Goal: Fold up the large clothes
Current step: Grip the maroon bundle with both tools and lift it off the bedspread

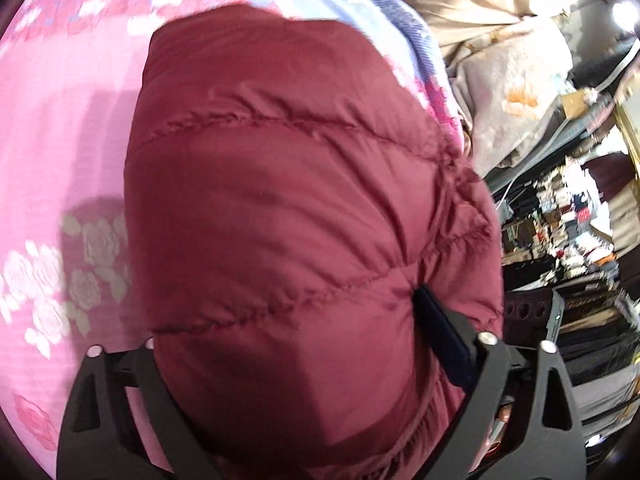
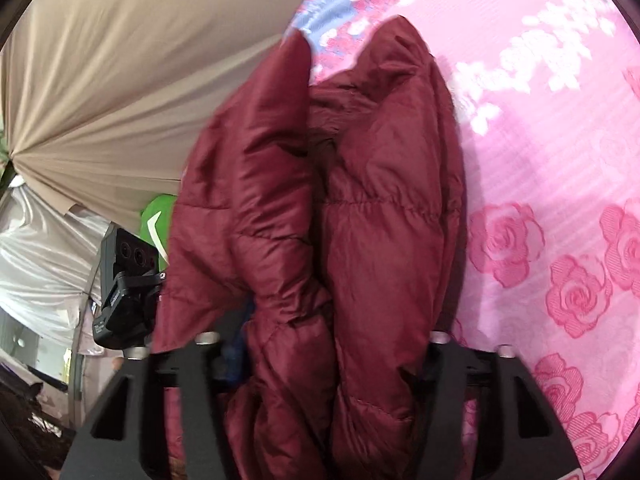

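**Puffy red jacket caught between both grippers**

Left wrist: the maroon quilted jacket (image 1: 304,208) bulges over the pink floral bedspread (image 1: 60,128) — left gripper (image 1: 296,360) clamps its wide bulk.

Right wrist: right gripper (image 2: 320,360) pinches bunched folds.

We see both views from cameras riding on the hand-held grippers, each tilted downward along its fingers and pressed very near the maroon padded jacket (image 1: 304,208) (image 2: 360,220) (it fills most of each frame). Both share that jacket and the pink rose-print bedspread (image 1: 52,152) (image 2: 560,184) beneath.
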Motion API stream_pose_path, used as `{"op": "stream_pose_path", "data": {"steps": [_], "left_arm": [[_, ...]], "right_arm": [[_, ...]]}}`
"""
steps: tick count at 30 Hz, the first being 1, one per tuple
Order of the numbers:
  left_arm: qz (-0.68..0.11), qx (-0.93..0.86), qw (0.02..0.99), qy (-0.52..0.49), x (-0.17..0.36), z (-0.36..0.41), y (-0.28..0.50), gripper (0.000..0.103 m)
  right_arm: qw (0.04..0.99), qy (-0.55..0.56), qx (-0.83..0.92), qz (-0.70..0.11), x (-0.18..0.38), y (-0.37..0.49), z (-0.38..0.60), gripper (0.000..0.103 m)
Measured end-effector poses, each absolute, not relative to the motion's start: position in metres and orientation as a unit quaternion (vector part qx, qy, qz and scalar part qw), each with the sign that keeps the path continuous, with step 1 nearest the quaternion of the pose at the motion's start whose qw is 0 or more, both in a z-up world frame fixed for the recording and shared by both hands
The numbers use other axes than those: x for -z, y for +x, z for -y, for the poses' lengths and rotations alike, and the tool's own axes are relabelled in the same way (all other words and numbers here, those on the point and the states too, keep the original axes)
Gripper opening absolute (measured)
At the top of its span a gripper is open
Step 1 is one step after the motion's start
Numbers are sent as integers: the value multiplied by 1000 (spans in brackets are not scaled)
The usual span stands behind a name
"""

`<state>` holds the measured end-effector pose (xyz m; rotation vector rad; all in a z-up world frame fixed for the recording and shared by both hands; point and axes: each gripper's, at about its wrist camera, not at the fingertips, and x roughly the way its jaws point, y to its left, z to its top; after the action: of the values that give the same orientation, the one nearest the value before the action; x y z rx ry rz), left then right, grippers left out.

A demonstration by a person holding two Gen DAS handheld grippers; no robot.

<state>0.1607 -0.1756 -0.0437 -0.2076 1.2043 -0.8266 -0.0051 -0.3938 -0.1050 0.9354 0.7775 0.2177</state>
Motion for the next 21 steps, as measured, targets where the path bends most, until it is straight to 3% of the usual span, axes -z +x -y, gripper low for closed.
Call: {"op": "stream_pose_path", "data": {"steps": [3,6,8,12,16,18,21], "left_arm": [[-521,390,757,-54,27,182,156,74],[-507,400,763,-27,20,189,155,71],[-510,397,763,-19,26,191,159,72],[-540,388,745,-60,48,184,178,94],[-549,392,735,-73,58,183,183,98],[-546,392,737,-68,57,186,181,97],[-528,387,755,-39,45,196,174,90]], "right_arm": [[827,425,-96,-354,93,-6,389,32],[832,419,-84,-353,90,-5,389,31],[823,431,-82,-360,98,-1,390,38],[812,445,-85,-368,110,2,396,61],[815,436,-93,-371,112,9,392,68],[815,432,-94,-373,109,14,390,65],[825,417,-98,-368,97,16,386,45]]}}
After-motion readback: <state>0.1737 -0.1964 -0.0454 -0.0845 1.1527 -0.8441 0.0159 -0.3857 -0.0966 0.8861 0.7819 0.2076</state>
